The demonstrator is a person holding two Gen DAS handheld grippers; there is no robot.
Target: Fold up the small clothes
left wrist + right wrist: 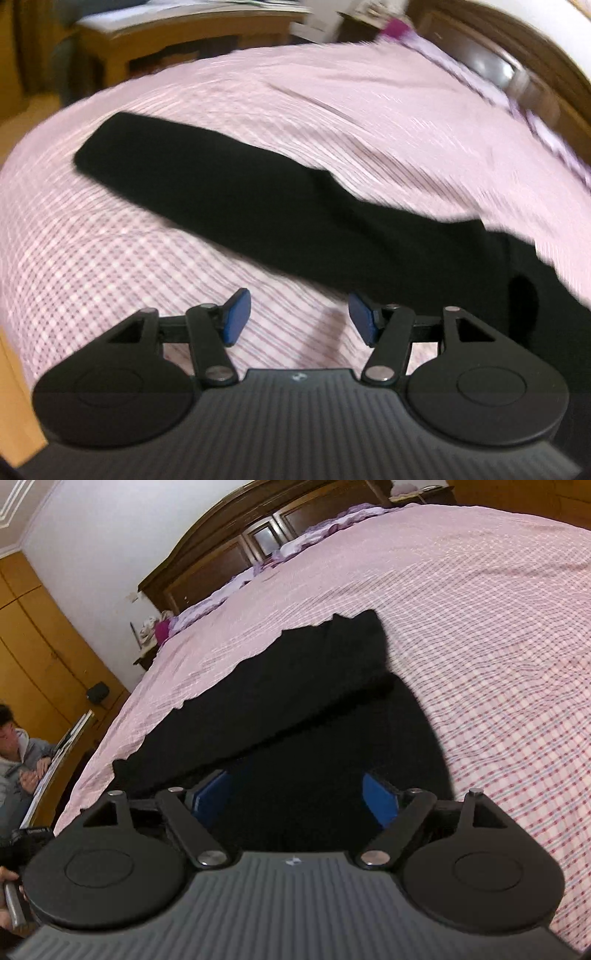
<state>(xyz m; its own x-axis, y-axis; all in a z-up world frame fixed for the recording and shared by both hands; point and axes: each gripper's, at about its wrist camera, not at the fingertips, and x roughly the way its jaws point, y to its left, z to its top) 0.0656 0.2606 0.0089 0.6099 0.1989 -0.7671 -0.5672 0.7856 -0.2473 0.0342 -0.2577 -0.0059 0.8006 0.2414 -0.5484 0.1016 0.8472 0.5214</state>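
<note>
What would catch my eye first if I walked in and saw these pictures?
A black garment sprawled across a bed's pink checked cover. Then the blue-padded tools in the foreground: the left tool hangs open over bare cover just short of the cloth, and the right tool stands open right over it.

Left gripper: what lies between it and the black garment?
Only bare checked bedsheet, seen in the left wrist view; the open left gripper sits short of the garment.
</note>
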